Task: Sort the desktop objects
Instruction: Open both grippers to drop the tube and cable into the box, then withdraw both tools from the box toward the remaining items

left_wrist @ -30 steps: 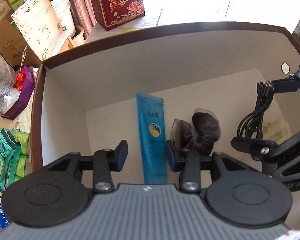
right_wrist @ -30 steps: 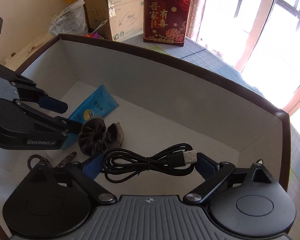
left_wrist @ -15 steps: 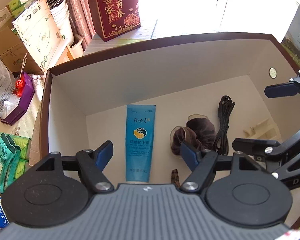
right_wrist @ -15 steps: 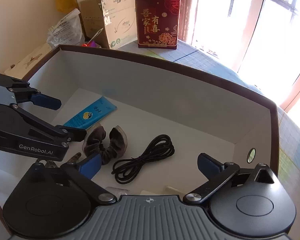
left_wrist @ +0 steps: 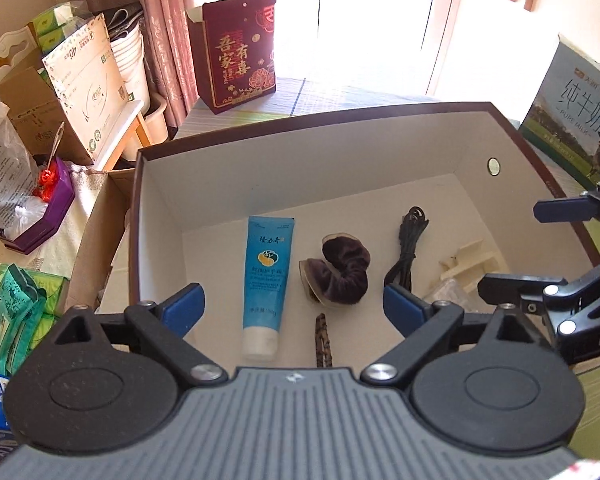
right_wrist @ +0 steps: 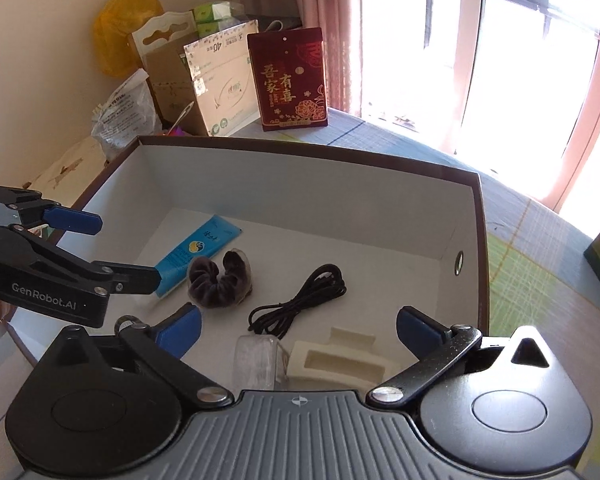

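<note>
A brown-rimmed white box (left_wrist: 260, 184) (right_wrist: 308, 196) holds a blue hand-cream tube (left_wrist: 266, 276) (right_wrist: 198, 252), a dark velvet scrunchie (left_wrist: 342, 274) (right_wrist: 220, 280), a coiled black USB cable (left_wrist: 408, 248) (right_wrist: 300, 304), a cream hair claw (left_wrist: 470, 260) (right_wrist: 336, 362), a clear packet (right_wrist: 258, 362) and a patterned hair clip (left_wrist: 323, 340). My left gripper (left_wrist: 292, 312) is open and empty above the box's near side. My right gripper (right_wrist: 298, 326) is open and empty above the box's right part.
A red gift box (left_wrist: 238, 52) (right_wrist: 290, 76), a white tissue carton (left_wrist: 88, 84) (right_wrist: 220, 76) and a purple box (left_wrist: 36, 216) stand behind and left of the box. A milk carton (left_wrist: 572, 116) stands right. Green packets (left_wrist: 12, 316) lie at the left.
My right gripper let go of the USB cable, which now lies in the box. Both grippers opened wide and rose away from the box floor.
</note>
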`<action>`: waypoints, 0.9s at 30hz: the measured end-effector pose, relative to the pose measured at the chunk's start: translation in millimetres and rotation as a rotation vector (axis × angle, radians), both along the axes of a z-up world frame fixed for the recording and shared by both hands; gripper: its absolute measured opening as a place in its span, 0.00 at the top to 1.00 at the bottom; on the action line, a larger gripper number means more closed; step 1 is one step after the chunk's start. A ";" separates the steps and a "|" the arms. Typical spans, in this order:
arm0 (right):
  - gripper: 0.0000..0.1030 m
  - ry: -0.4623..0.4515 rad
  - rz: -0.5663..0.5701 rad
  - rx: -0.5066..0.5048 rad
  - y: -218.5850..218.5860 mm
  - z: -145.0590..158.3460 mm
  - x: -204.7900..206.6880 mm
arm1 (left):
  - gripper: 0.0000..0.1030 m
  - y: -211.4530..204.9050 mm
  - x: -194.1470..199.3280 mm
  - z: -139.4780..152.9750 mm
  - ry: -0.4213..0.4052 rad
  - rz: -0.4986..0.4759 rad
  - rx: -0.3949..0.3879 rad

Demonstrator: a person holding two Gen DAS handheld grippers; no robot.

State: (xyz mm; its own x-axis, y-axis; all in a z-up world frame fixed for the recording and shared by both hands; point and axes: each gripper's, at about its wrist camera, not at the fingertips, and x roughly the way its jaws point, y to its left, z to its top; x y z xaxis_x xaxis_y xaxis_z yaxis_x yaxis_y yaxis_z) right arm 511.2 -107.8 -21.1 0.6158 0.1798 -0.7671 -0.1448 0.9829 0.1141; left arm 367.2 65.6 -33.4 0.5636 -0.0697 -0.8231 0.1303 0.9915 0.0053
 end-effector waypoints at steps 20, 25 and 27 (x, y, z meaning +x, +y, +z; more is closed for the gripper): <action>0.02 -0.100 -0.187 -0.036 30.5 28.7 -102.7 | 0.04 8.5 -99.6 37.5 -0.093 0.077 0.034; 0.02 -0.116 -0.194 -0.029 37.6 32.3 -124.4 | 0.04 5.8 -124.3 42.0 -0.105 0.088 0.029; 0.02 -0.121 -0.208 -0.011 37.4 33.8 -133.2 | 0.04 3.1 -133.8 43.6 -0.109 0.085 0.029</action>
State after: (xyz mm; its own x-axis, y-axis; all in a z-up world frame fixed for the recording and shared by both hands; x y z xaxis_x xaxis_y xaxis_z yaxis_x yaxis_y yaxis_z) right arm 378.0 -70.3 12.8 0.7261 0.0319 -0.6869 0.0487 0.9940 0.0976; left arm 233.5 68.6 10.2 0.6525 0.0051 -0.7577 0.0434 0.9981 0.0441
